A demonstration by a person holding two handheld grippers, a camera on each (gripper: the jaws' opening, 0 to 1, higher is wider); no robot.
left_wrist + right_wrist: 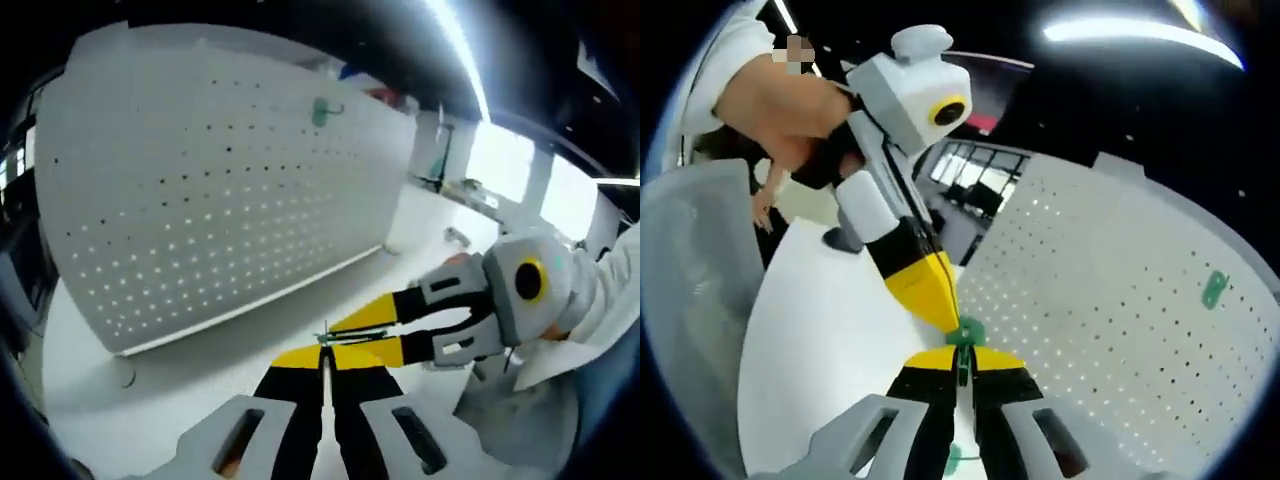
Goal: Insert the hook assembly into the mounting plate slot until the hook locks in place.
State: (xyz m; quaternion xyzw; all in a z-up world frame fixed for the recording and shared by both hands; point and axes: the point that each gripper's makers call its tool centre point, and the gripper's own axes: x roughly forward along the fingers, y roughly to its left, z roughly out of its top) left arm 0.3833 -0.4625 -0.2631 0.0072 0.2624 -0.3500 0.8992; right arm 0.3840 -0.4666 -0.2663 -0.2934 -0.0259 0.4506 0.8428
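A: Step?

B: Pre-insertion, I'd say. Both grippers meet over the white tabletop [200, 390], in front of the large white perforated metal mounting board [210, 180], which stands tilted on the table. Nothing is at the board yet.

A: Task object?

B: The small green plastic hook assembly [964, 333] sits right at the tips where the two grippers meet. In the left gripper view it reads as a thin green sliver [340, 338] between yellow tips.

A: Jaws?

B: Left gripper [326, 352]: yellow-tipped jaws drawn together, only a thin gap, seemingly pinching the green piece. Right gripper [962, 358]: jaws also closed to a slit, the hook at their tips. Which one really carries it, I cannot tell for sure; both appear clamped on it.

A: Anything else?

B: A second green hook [322, 110] is already hanging high on the board, also seen in the right gripper view [1213, 288]. A person's sleeve [610, 290] is at the edge.

A: Next move?

B: Judgement: settle the grip, maybe a handover or reorienting, then carry the hook to a board slot, align the tabs, push until it locks. Risk: the small part slipping between the tips.
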